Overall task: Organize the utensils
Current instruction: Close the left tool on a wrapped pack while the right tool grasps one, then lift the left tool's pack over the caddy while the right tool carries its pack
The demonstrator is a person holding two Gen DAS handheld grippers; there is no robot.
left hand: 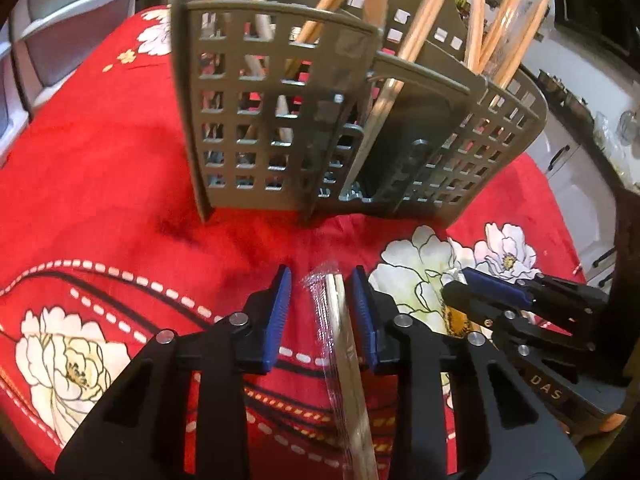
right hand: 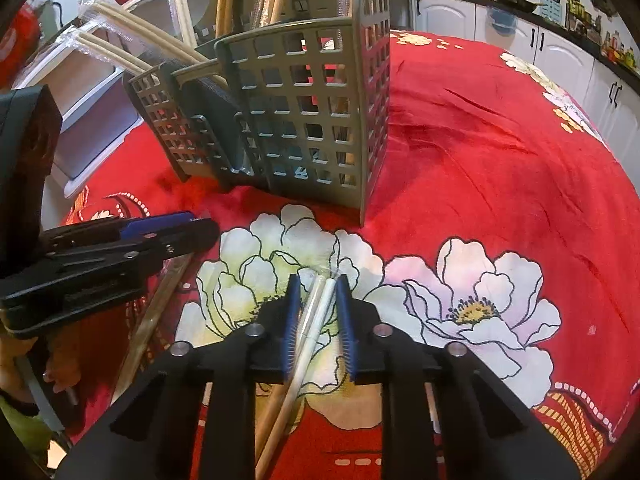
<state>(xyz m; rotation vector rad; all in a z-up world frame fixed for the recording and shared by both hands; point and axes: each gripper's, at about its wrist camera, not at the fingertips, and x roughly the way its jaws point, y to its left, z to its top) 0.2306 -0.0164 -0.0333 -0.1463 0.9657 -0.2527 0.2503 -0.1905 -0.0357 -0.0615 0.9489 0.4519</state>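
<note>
Left gripper (left hand: 322, 316), nearest the lens and short of the grey utensil caddy (left hand: 280, 120): jaws part-closed around a plastic-wrapped chopstick pair (left hand: 340, 360) lying on the red floral cloth (left hand: 100, 184), the right pad touching it, the left pad visibly clear. Right gripper (right hand: 318, 320), to the right and equally short of the caddy: jaws narrowed around a second wrapped pair (right hand: 316, 308), small gaps showing at both pads, so no firm grip can be confirmed. Risk, as judged: slick wrap and off-centre seating may let a pair slip or swivel on lifting, and sticks already leaning in the caddy may block entry.
</note>
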